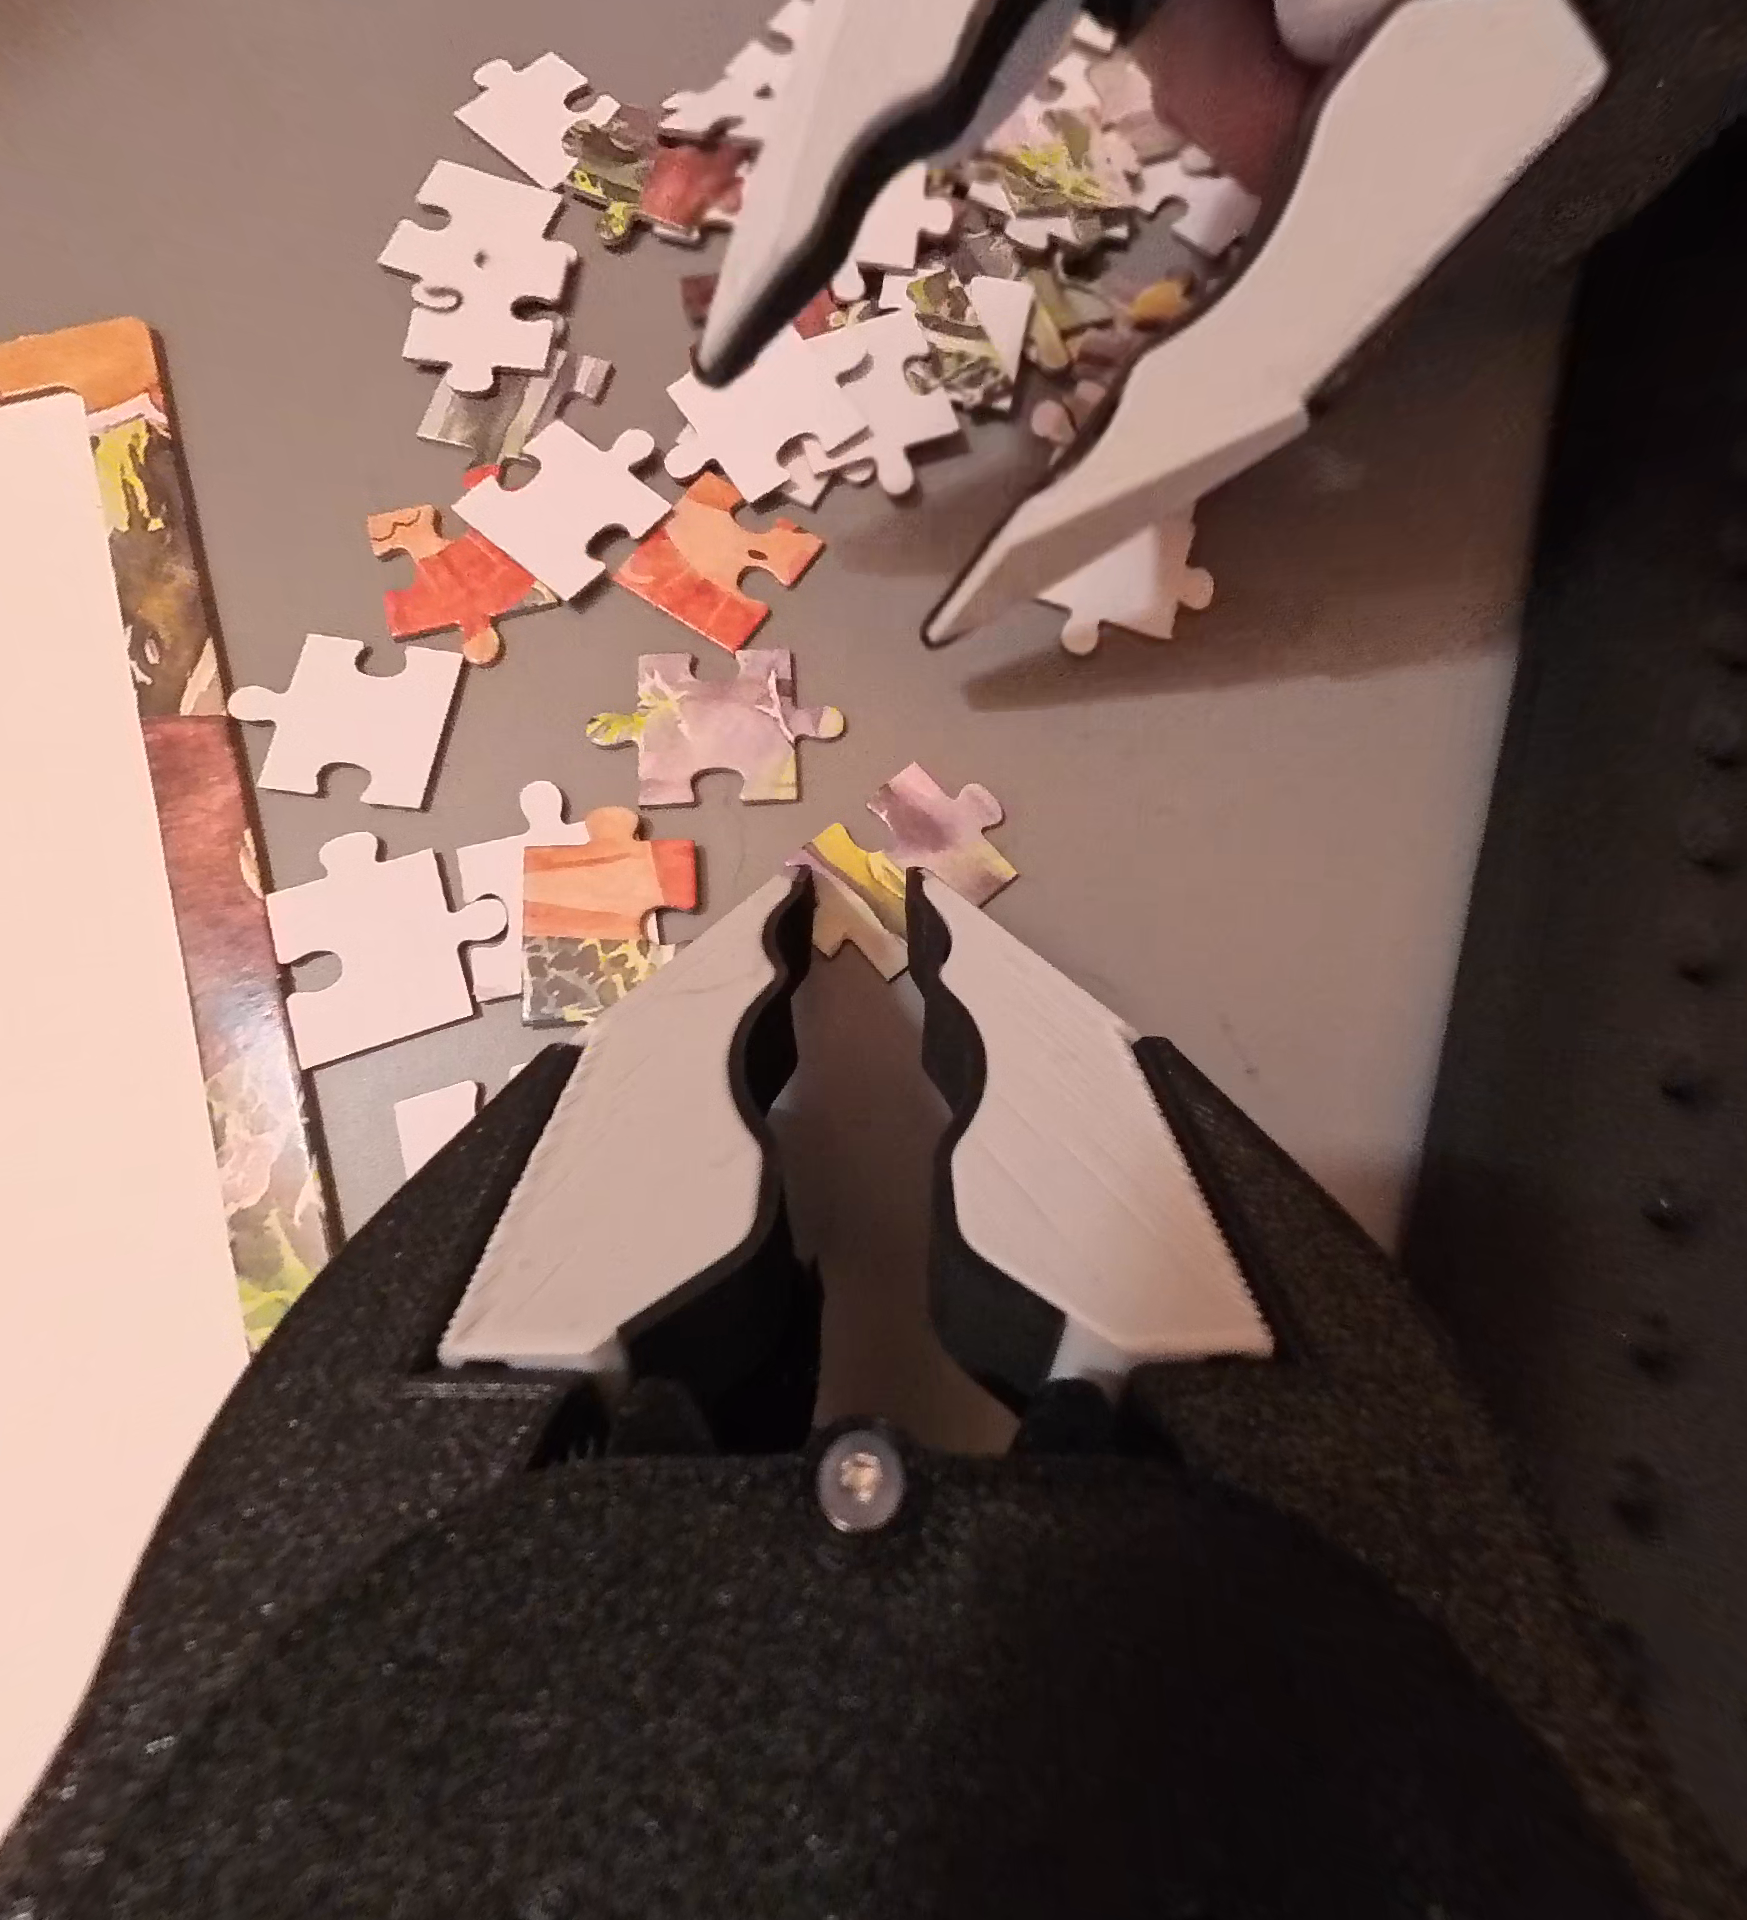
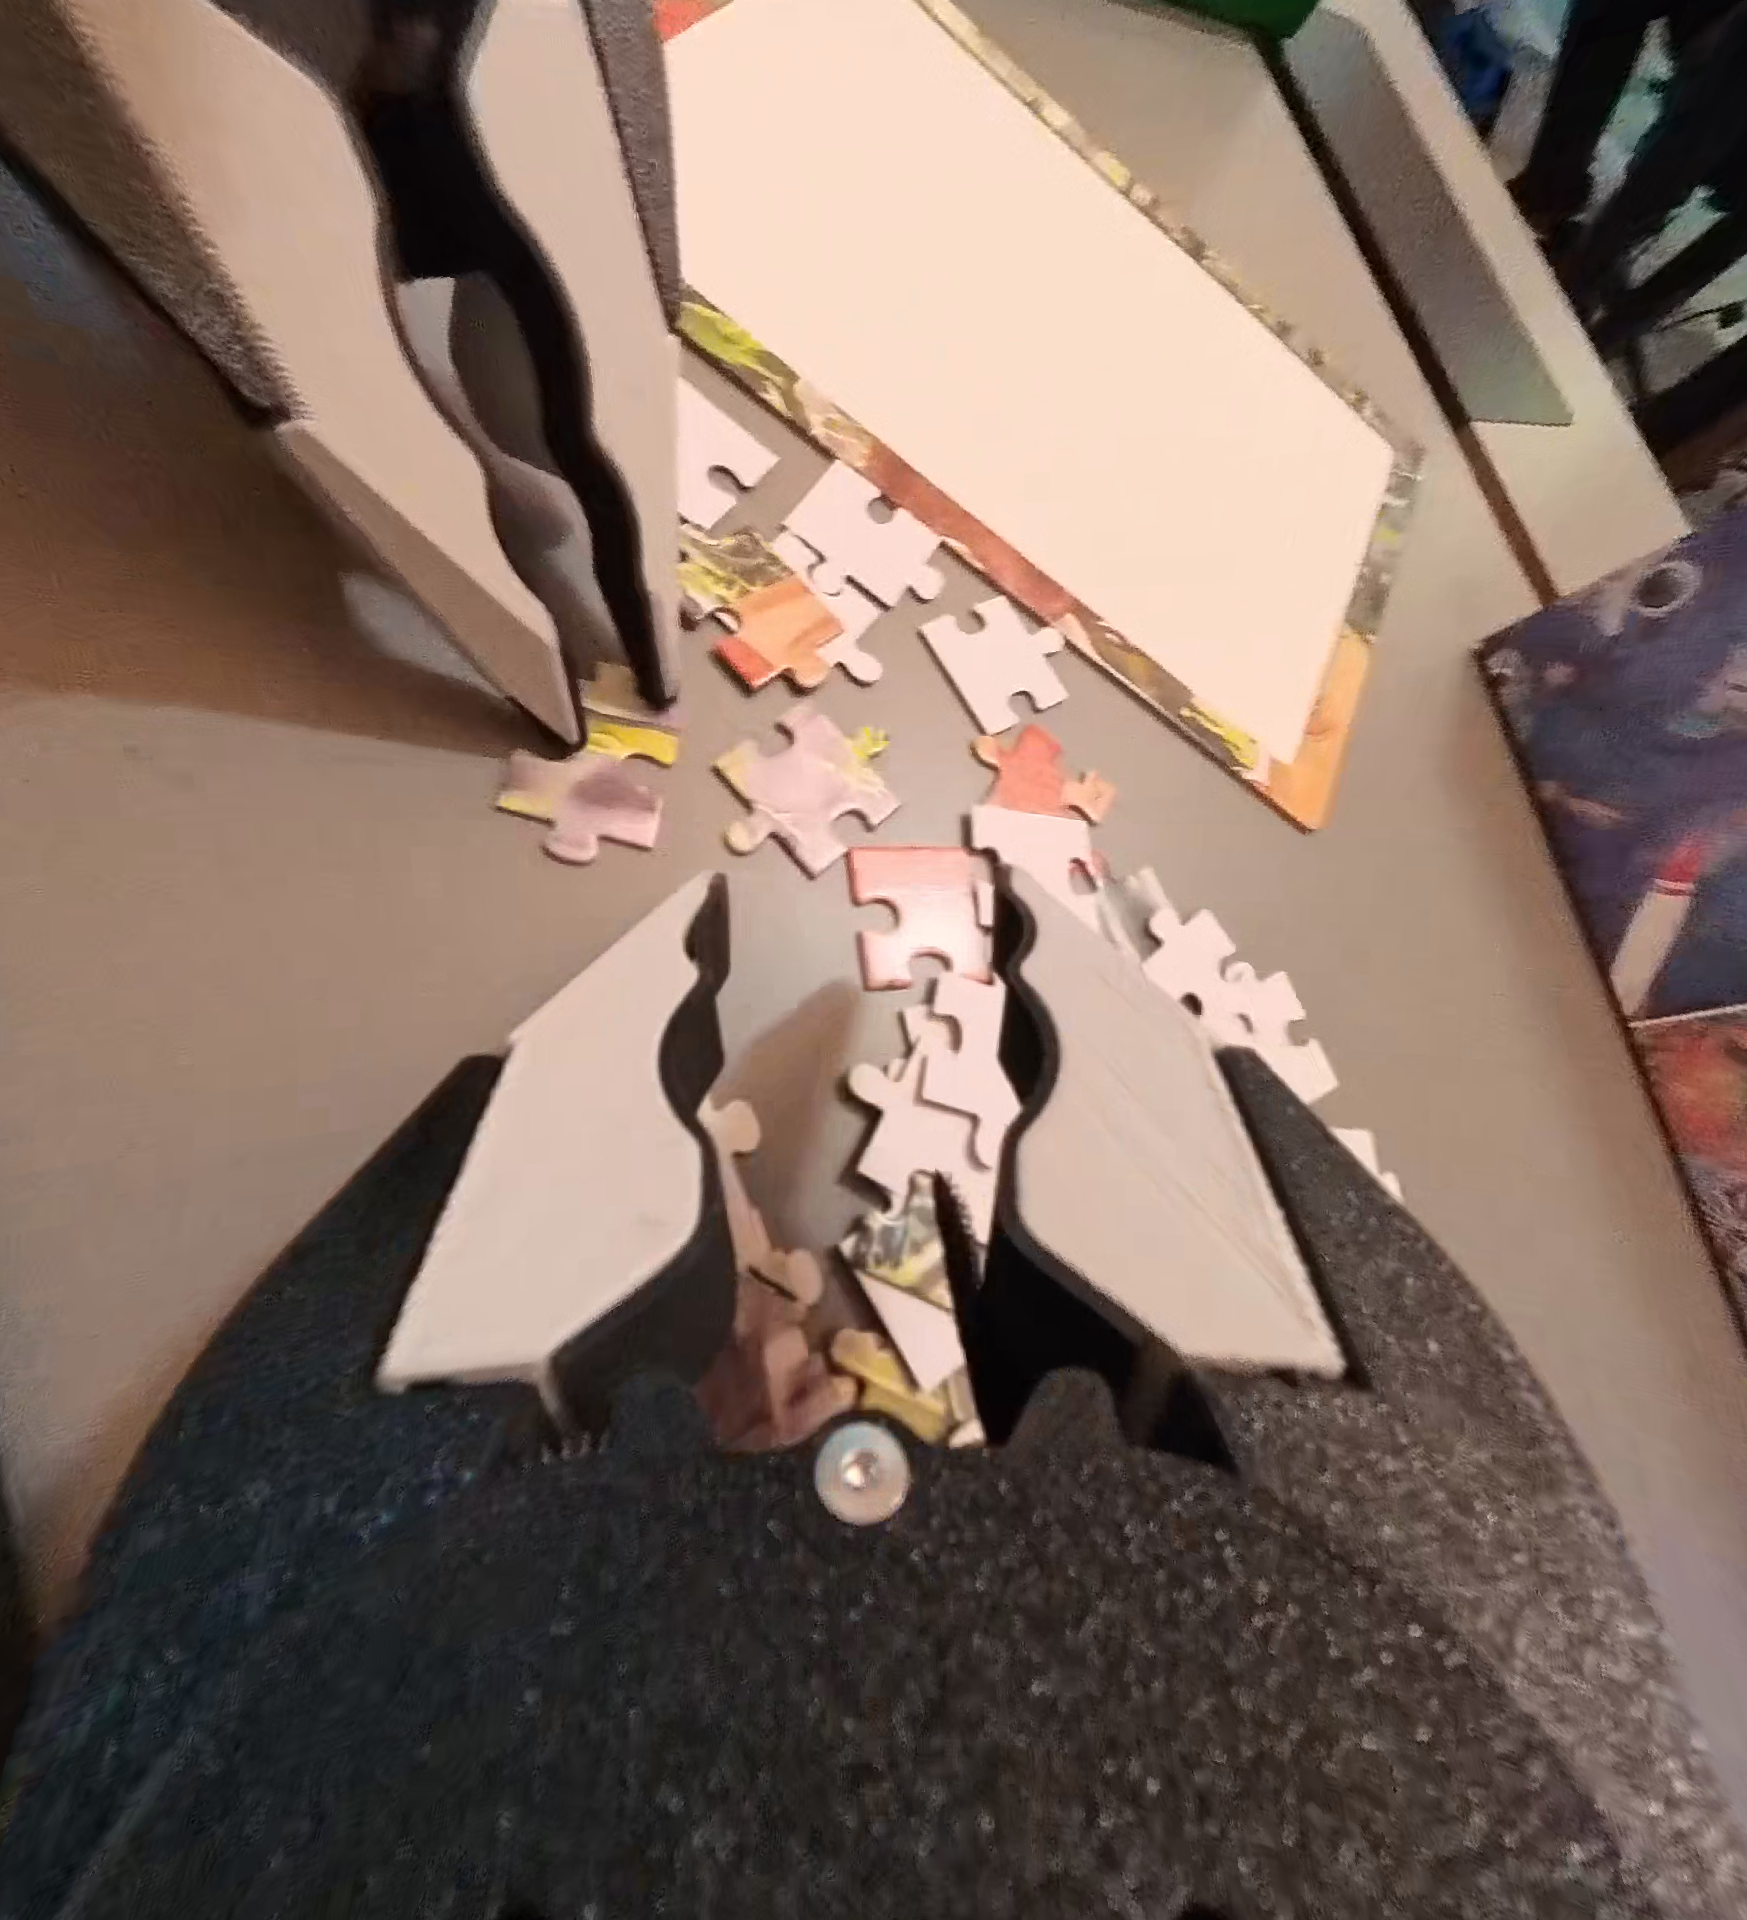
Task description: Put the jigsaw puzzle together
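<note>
Left gripper (image 1: 856, 883) tips straddle a yellow-purple puzzle piece (image 1: 853, 914), jaws narrowly parted; right gripper (image 2: 853, 894) spread. Closing could skid the flat piece away.

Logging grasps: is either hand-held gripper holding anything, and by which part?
Right hand-held gripper: open, empty. Left hand-held gripper straddles a yellow puzzle piece at its end; whether it is clamped cannot be told.

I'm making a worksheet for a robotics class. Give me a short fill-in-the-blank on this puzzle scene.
1. The loose puzzle pieces lie on a ____ table.
2. Face-down pieces show a plain ____ back.
3. The inside of the puzzle frame is ____ of pieces.
4. The left gripper has its jaws around a yellow and ____ piece.

Missing words: grey; white; empty; purple
</note>
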Action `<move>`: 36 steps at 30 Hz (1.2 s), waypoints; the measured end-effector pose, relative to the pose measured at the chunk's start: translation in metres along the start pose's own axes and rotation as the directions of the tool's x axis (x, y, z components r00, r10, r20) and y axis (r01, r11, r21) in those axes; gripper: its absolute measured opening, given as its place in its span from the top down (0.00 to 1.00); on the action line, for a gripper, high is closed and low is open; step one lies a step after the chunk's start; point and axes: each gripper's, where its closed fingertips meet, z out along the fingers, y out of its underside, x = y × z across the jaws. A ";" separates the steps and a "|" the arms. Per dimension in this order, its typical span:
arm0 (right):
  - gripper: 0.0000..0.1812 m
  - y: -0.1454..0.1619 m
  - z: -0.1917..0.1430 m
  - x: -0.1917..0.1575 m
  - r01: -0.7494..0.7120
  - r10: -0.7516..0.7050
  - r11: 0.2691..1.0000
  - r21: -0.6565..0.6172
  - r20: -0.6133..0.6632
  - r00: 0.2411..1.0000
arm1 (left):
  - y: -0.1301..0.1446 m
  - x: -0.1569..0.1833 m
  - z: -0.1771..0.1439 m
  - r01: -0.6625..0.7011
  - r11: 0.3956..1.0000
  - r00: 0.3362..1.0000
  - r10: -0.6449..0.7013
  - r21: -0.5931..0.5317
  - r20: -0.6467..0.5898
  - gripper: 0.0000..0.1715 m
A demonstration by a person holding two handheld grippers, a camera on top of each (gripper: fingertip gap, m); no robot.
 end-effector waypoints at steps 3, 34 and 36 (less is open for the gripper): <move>0.74 0.003 0.005 -0.010 0.027 -0.026 0.999 -0.021 0.028 0.999 | -0.001 0.000 0.000 -0.006 1.000 1.000 0.006 0.000 0.001 0.90; 0.97 0.134 -0.108 0.075 -0.248 0.139 0.931 -0.268 -0.368 0.919 | -0.064 -0.038 0.020 0.163 0.978 0.968 -0.185 0.133 0.168 0.89; 0.96 0.131 -0.112 0.065 -0.297 0.212 0.921 -0.252 -0.315 0.925 | -0.038 -0.075 -0.004 0.203 0.971 0.928 -0.232 0.125 0.291 0.89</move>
